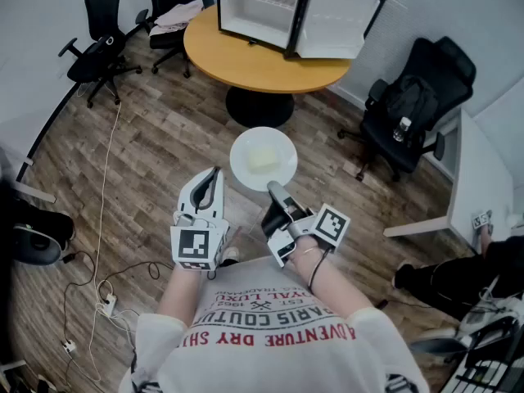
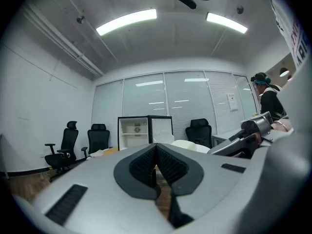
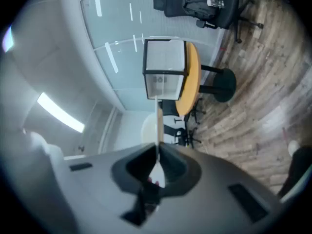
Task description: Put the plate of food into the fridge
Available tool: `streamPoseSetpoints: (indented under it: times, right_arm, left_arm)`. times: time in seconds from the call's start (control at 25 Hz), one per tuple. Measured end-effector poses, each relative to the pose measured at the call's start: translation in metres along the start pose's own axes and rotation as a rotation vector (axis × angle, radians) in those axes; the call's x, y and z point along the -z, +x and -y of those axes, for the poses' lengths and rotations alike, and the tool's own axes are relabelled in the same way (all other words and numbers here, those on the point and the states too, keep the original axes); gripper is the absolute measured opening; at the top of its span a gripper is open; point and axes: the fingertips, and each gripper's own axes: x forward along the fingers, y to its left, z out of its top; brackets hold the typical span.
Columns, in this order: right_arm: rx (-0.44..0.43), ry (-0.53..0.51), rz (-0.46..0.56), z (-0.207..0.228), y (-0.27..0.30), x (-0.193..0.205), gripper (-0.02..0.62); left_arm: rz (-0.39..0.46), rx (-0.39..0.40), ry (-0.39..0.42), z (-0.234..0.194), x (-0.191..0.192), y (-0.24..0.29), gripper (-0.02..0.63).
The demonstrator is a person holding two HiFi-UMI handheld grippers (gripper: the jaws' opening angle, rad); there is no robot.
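A white plate with a pale block of food hangs level above the wooden floor. My right gripper is shut on its near rim. In the right gripper view the plate shows edge-on, pinched between the pads. My left gripper is beside it on the left, shut and holding nothing, its pads touching. The small fridge stands ahead on the round orange table with its door swung open. The left gripper view also catches the fridge and the plate.
Black office chairs stand at the left and at the right of the table. A white desk is at the right. Cables and a power strip lie on the floor at the left. A person stands at the right.
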Motion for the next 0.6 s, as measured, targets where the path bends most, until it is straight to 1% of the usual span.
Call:
streamPoseSetpoints:
  times: [0.32,0.6]
  right_arm:
    - [-0.001,-0.01,-0.003,0.0,0.002,-0.001,0.04]
    - [0.006,-0.007,0.032,0.012,0.01,-0.001,0.038]
  left_arm:
    - [-0.003,0.001,-0.005,0.001,0.002,0.004,0.034]
    - [-0.009,0.018,-0.017,-0.008,0.017,0.006,0.034]
